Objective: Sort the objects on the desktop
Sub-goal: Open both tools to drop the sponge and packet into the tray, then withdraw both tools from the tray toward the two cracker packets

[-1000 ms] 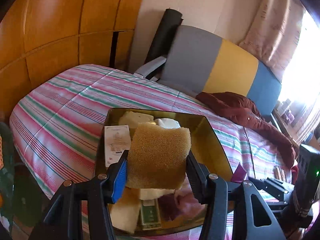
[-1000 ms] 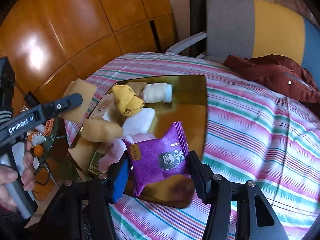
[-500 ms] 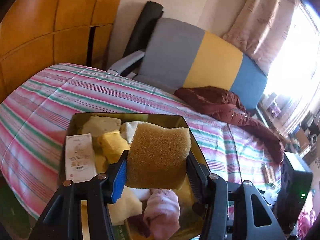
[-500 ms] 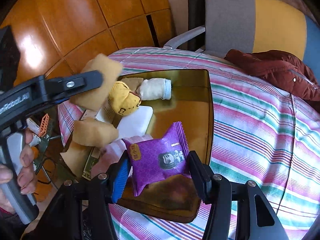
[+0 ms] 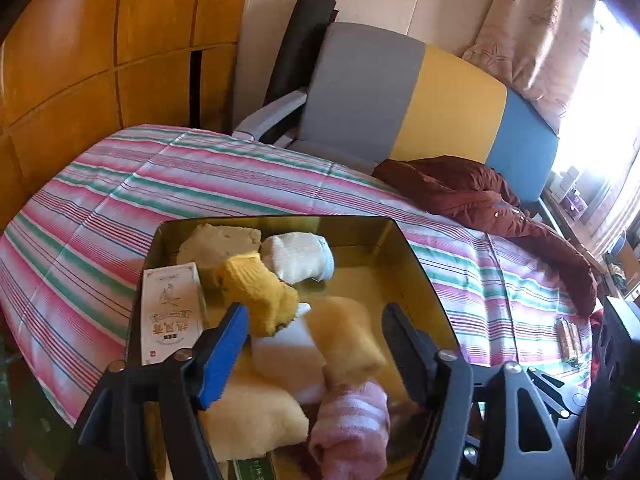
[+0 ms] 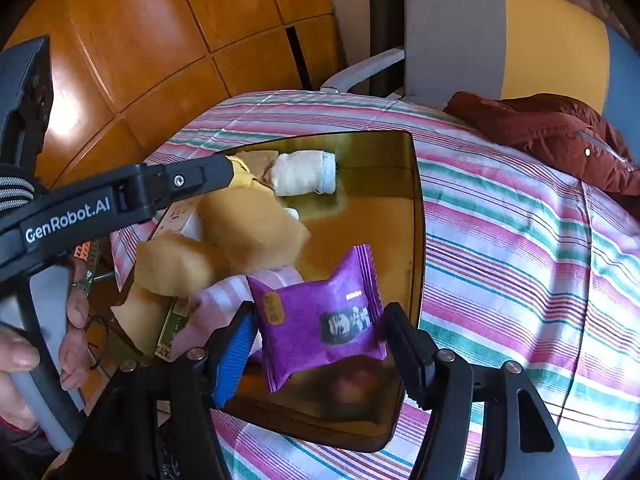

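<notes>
A gold tray (image 5: pixel 416 256) (image 6: pixel 412 200) lies on the striped cloth. It holds a white box (image 5: pixel 170 312), a yellow sock (image 5: pixel 256 292), a white sock roll (image 5: pixel 298 256) (image 6: pixel 306 172), pale sponges and a pink striped roll (image 5: pixel 352 428). My left gripper (image 5: pixel 316 340) is open over the tray, and a tan sponge (image 5: pixel 344 340) (image 6: pixel 250 228) is blurred below its jaws, free of them. My right gripper (image 6: pixel 320 344) is shut on a purple snack packet (image 6: pixel 324 316) above the tray's near right part.
A dark red jacket (image 5: pixel 480 196) lies on the cloth at the right, by a grey, yellow and blue chair (image 5: pixel 400 92). Wooden panels (image 5: pixel 100 40) stand behind at the left. Small items (image 5: pixel 566 336) lie at the cloth's right edge.
My left gripper has opened and let go of the tan sponge, which drops into the tray. My right gripper still holds the purple packet and has shifted slightly over the tray.
</notes>
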Tool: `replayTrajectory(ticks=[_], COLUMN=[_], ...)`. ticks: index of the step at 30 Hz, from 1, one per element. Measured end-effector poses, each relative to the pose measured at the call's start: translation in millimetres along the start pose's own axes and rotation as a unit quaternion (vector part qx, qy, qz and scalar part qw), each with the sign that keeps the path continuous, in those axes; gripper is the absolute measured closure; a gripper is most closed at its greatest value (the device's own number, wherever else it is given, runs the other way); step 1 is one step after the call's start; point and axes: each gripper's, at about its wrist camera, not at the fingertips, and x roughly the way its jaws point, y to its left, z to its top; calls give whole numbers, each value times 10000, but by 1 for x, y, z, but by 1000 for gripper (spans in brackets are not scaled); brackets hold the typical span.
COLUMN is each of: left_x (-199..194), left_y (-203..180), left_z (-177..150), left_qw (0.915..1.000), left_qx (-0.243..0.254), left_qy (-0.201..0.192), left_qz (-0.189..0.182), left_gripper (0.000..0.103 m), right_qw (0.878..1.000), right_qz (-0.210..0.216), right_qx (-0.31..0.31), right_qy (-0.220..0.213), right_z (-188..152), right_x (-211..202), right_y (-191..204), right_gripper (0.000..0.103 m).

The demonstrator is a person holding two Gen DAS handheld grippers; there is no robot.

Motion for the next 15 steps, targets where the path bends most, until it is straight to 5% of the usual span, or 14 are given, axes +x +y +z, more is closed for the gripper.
replayTrajectory(ticks=[15], left_x=[-31], left_y=[-6], left_z=[-18], left_qw=[9988], left_qx=[198], left_qy=[-250], left_qz=[374], left_gripper=[27], right_qw=[9997], right_qz=[-24], right_qx=[59], right_qy=[-231], right_z=[-10], right_x=[-17], right_y=[8], right_gripper=[29])
